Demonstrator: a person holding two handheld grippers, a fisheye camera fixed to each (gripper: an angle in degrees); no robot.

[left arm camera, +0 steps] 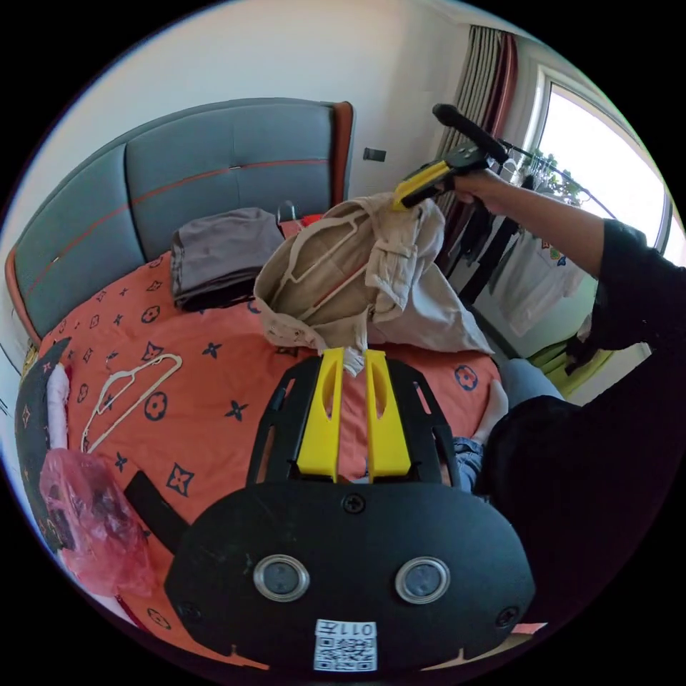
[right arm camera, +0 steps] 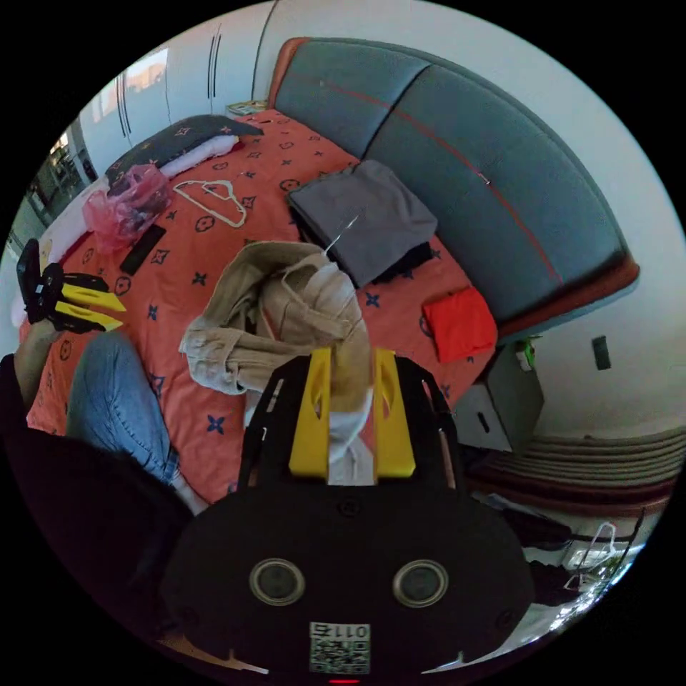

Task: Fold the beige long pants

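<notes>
The beige long pants point(left arm camera: 371, 286) hang bunched above the orange bed cover point(left arm camera: 214, 421), with a white hanger point(left arm camera: 318, 254) still threaded through them. In the left gripper view, a person's hand holds my right gripper point(left arm camera: 401, 197) high, shut on the top of the pants. In the right gripper view, beige and white cloth sits pinched between its yellow jaws point(right arm camera: 351, 357), and the rest of the pants point(right arm camera: 279, 321) droops onto the bed. My left gripper point(left arm camera: 351, 355) is open, its tips just in front of the pants' lowest fold. It appears at the far left point(right arm camera: 123, 319), apart from the pants.
Folded grey clothes point(left arm camera: 221, 250) lie by the grey headboard point(left arm camera: 214, 164). A spare white hanger point(left arm camera: 128, 393), a pink plastic bag point(left arm camera: 86, 514) and a flat black object point(left arm camera: 153, 507) lie on the bed. A red cloth point(right arm camera: 461, 321) lies near the bed's corner. The person's jeans-clad leg point(right arm camera: 114, 400) rests on the bed edge.
</notes>
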